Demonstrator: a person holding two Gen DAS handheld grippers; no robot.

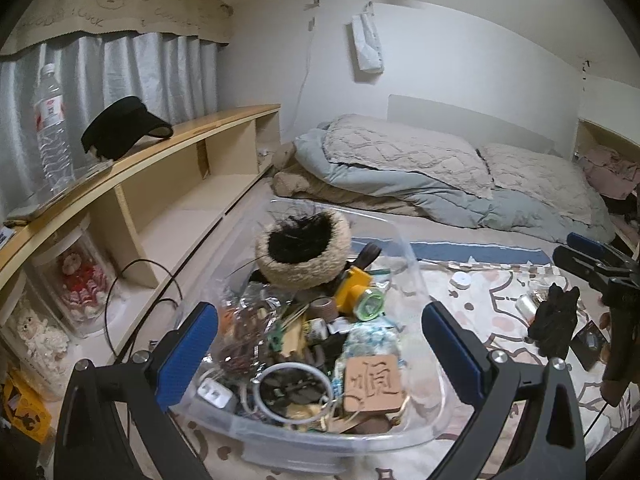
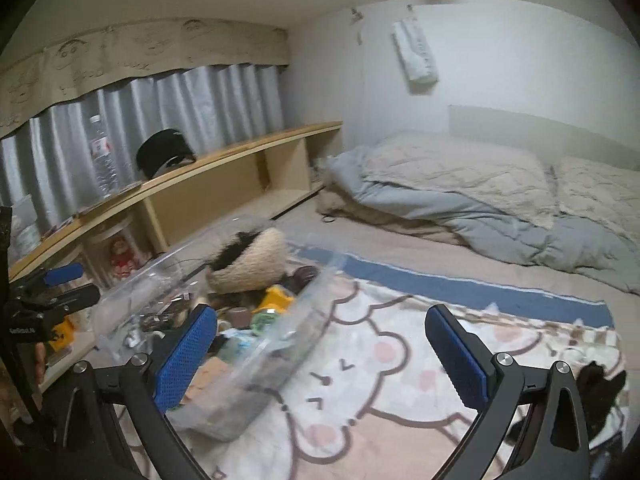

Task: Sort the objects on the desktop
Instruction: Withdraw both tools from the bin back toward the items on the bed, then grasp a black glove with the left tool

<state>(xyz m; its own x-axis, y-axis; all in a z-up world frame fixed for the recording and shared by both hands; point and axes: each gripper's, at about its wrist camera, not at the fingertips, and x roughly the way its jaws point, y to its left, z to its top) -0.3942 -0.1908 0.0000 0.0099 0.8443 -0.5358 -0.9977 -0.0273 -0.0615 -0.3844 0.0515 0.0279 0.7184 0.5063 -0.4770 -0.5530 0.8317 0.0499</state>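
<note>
A clear plastic bin point(image 1: 424, 280) full of small clutter sits on a cartoon-print blanket point(image 1: 500, 312). In it lie a furry beige hat point(image 1: 304, 252), a yellow flashlight point(image 1: 356, 288), a wooden tile with a carved character point(image 1: 374, 384) and a white cable coil point(image 1: 294, 392). My left gripper point(image 1: 320, 352) hovers over the bin's near side, open, nothing between its blue pads. My right gripper point(image 2: 324, 356) is open and empty over the blanket, just right of the bin point(image 2: 280, 344); it also shows at the right edge of the left wrist view point(image 1: 592, 256). A black figurine point(image 1: 554, 320) stands on the blanket.
A long wooden shelf point(image 1: 168, 136) runs along the left, with a water bottle point(image 1: 52, 128) and a black visor cap point(image 1: 124, 128) on top and jars with dolls point(image 1: 80, 280) below. A rumpled duvet point(image 1: 420, 168) lies behind. A white lid point(image 1: 460, 280) and small items lie on the blanket.
</note>
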